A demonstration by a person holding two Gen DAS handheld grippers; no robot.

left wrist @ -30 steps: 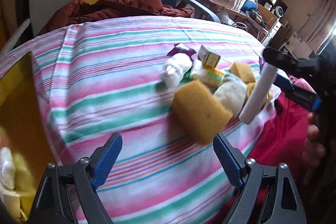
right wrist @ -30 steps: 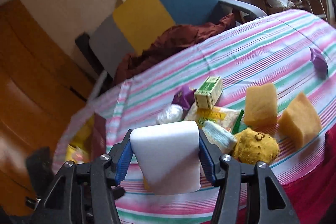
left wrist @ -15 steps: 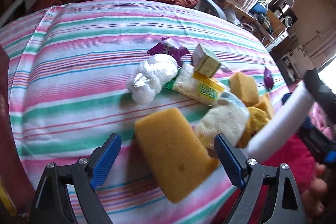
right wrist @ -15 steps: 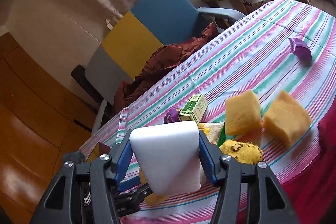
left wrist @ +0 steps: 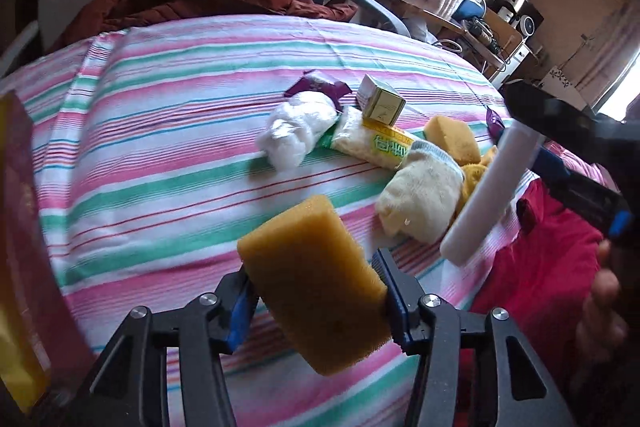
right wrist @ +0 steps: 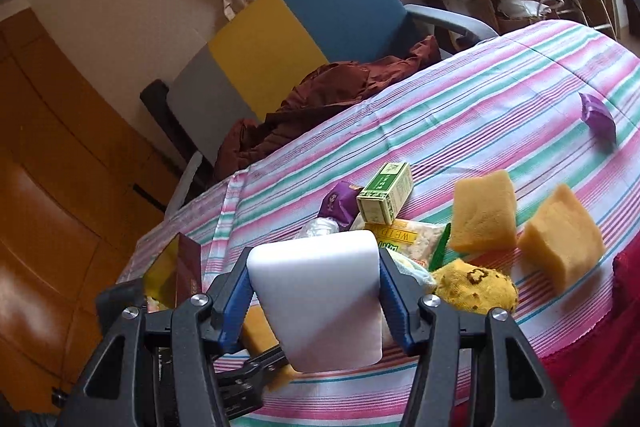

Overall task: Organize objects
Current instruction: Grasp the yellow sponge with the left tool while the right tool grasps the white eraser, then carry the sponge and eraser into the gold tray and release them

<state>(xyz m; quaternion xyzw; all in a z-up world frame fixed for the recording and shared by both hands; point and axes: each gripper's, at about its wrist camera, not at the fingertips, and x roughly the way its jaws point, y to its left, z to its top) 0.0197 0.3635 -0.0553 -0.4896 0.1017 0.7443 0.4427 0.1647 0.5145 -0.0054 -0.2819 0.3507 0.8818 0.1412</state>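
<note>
Here, in the left wrist view, the left gripper (left wrist: 316, 301) was closing its jaws on a yellow sponge (left wrist: 316, 303), the blue pads already against both its sides and the block tilted above the striped tablecloth (left wrist: 160, 131), near its front edge. To do this step well, I judged, the squeeze should stop once the foam dents a little, and the lift should go straight up, clear of the white sock (left wrist: 424, 195) just beside it and of the white foam block (left wrist: 488, 187) that hung from the right gripper at the right of the frame. Behind lay the rest of the heap: a white plastic wad (left wrist: 298, 133), a snack packet (left wrist: 376, 143), a small green box (left wrist: 380, 103). A second earlier the same jaws stood wide, the sponge lay beyond them on the cloth, untouched; now it sat between the pads. In the right wrist view, the right gripper (right wrist: 316, 301) was clamped partway closed on the white foam block (right wrist: 320, 299), held above the table's near edge. Past it lay two more yellow sponges (right wrist: 484, 213) and a mustard sock (right wrist: 476, 283), touching the packet. Against the earlier frame this grip had not changed; only the scene behind sat a little differently
</note>
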